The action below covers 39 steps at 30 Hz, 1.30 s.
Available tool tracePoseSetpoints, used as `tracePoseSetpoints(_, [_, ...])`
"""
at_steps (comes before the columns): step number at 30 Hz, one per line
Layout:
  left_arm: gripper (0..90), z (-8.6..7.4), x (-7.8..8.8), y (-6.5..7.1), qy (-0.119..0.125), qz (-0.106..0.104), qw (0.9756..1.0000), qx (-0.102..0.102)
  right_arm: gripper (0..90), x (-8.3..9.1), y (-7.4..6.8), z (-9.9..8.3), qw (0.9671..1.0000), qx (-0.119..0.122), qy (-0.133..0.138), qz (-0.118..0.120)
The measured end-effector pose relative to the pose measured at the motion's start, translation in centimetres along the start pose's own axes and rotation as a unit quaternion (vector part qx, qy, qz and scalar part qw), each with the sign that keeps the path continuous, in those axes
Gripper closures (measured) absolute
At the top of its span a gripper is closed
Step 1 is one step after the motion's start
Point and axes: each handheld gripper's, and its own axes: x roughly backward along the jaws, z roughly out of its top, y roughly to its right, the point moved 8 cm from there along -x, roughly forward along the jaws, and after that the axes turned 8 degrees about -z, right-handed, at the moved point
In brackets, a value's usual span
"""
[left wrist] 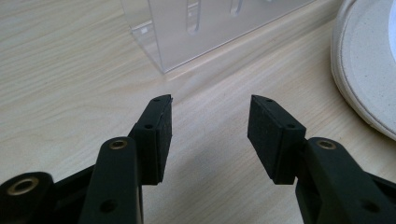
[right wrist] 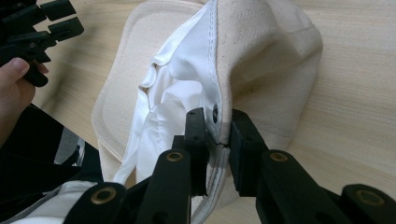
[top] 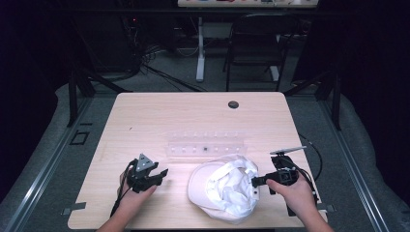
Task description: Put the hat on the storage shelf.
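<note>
Cap (top: pixel 227 188) sitting upside down on the surface (top: pixel 145 116) near me | right claw (right wrist: pixel 219 126) pinching its back rim | left claw (left wrist: pixel 210 126) hanging open, holding nothing | I'm thinking: lifting slowly so fabric isn't slipping out

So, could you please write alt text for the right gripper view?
The right gripper pinches the rim of an upturned cream fabric cap with white lining, on a light wooden table. The left gripper is at upper left.
</note>
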Motion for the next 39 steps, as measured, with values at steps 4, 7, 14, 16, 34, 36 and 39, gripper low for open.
tracePoseSetpoints(4, [50.7, 0.0, 0.0, 0.0, 0.0, 0.001, 1.0, 0.001, 83.2, -0.1, -0.1, 0.0, 0.9998, 0.009, -0.012, -0.01])
tracePoseSetpoints(7, [50.7, 0.0, 0.0, 0.0, 0.0, 0.001, 1.0, 0.0, 83.4, -0.2, 0.0, 0.0, 0.9995, 0.017, -0.02, -0.019])
tracePoseSetpoints(14, [51.0, 0.0, 0.0, -0.1, -0.001, 0.003, 1.0, 0.0, 83.7, 0.2, -0.3, 0.4, 0.9984, 0.026, -0.022, -0.044])
tracePoseSetpoints(16, [51.1, 0.0, 0.0, 0.0, -0.001, 0.003, 1.0, 0.0, 83.7, 0.3, -0.3, 0.5, 0.9979, 0.027, -0.026, -0.052])
tracePoseSetpoints(34, [51.8, 0.0, 0.1, 0.1, -0.001, 0.002, 1.0, -0.002, 83.7, 3.0, -2.3, 3.4, 0.9914, 0.06, -0.033, -0.112])
tracePoseSetpoints(36, [51.8, 0.0, 0.0, 0.1, -0.001, 0.002, 1.0, -0.002, 83.7, 3.4, -2.5, 3.8, 0.9907, 0.064, -0.039, -0.114])
tracePoseSetpoints(39, [51.8, 0.0, 0.0, 0.0, 0.0, 0.002, 1.0, -0.001, 83.7, 3.7, -3.0, 4.1, 0.9902, 0.065, -0.04, -0.117])
